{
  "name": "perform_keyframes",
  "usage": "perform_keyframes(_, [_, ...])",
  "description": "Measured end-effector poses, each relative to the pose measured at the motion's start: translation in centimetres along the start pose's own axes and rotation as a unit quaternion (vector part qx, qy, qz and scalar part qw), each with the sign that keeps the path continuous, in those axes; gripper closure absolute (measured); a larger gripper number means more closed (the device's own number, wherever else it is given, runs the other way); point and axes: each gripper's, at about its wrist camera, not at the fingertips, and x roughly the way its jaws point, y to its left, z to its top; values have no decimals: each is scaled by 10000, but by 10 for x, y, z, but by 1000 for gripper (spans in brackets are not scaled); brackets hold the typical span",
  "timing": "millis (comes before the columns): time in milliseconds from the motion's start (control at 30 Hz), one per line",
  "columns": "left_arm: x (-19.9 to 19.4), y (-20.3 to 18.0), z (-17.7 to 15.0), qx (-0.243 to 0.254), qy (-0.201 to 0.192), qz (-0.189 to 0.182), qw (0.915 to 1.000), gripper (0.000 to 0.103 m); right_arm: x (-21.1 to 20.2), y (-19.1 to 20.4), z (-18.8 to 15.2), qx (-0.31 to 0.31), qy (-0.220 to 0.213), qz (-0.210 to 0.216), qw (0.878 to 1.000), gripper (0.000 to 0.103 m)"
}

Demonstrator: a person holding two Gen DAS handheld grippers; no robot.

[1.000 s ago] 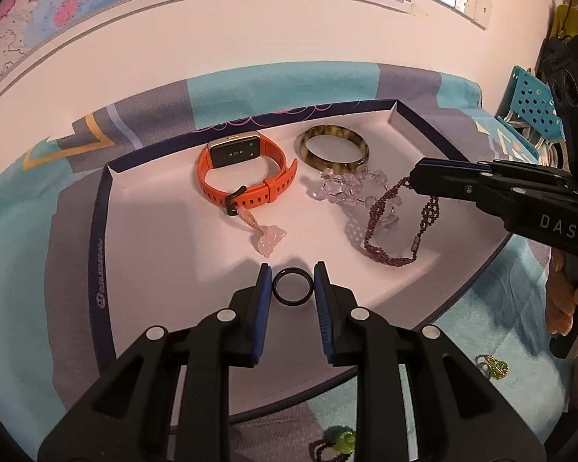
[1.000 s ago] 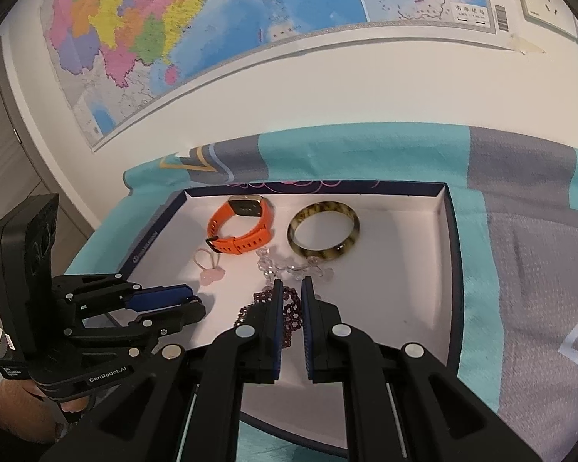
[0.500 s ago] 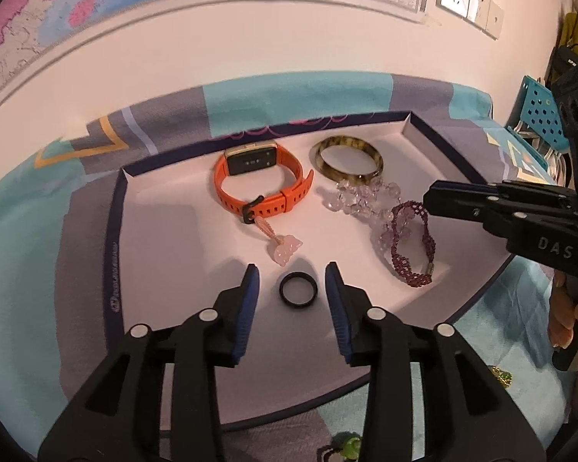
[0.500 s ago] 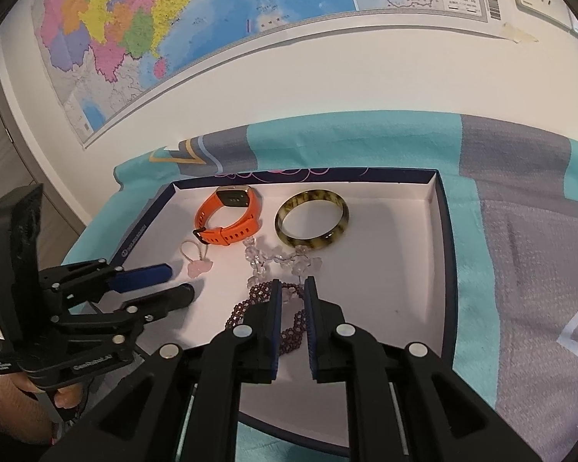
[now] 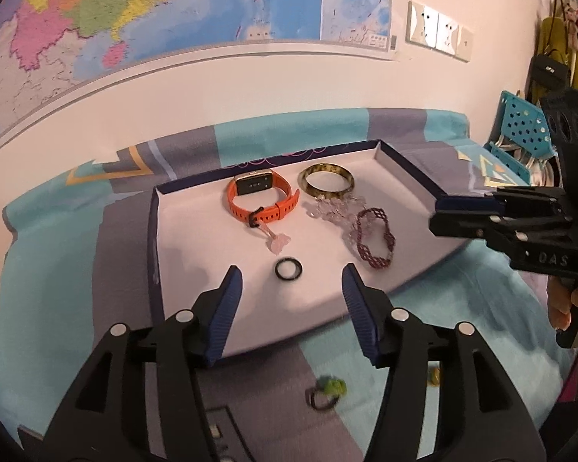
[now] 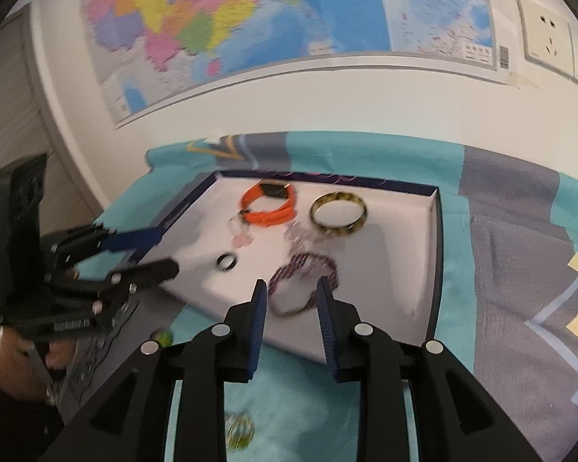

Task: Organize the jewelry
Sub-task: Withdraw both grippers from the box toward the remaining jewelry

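A white tray [image 5: 153, 231] with a navy rim holds an orange watch [image 5: 264, 200], a tortoiseshell bangle [image 5: 326, 181], a clear bead bracelet [image 5: 335, 208], a pink charm [image 5: 278, 242], a maroon beaded bracelet [image 5: 373, 238] and a black ring [image 5: 288, 269]. My left gripper [image 5: 291, 269] hangs above the tray's near edge with its jaws opening. The ring lies loose on the tray beyond them, untouched. My right gripper [image 6: 291, 284] is also opening, with the maroon bracelet [image 6: 300, 265] lying free past its tips. Each gripper shows in the other's view: right gripper [image 5: 439, 215], left gripper [image 6: 167, 250].
A teal and grey patterned cloth [image 5: 77, 269] covers the surface under the tray. A green bead ring [image 5: 329, 389] and a small gold ring [image 6: 241, 429] lie on the cloth in front of the tray. A wall map and sockets stand behind. A blue perforated basket [image 5: 520, 134] sits at the right.
Both grippers opened and drew back and upward from the tray. The black ring and the maroon bracelet, held before, now lie free on the tray.
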Motion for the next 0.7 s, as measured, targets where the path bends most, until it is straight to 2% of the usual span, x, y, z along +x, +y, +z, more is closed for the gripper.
perform_keyframes(267, [-17,-3,-31,31,92,-49,9999,49,-16,23,-46,-465,437,35,9980,78])
perform_keyframes(467, [-23,-5,-49,-33,184,-118,9998,49,-18,27,-72,-445,654,73,9968,79])
perform_keyframes(700, [-25,-15,-67,-14,294,-231,9993,47,-18,28,-81,-273,690,164,9971,79])
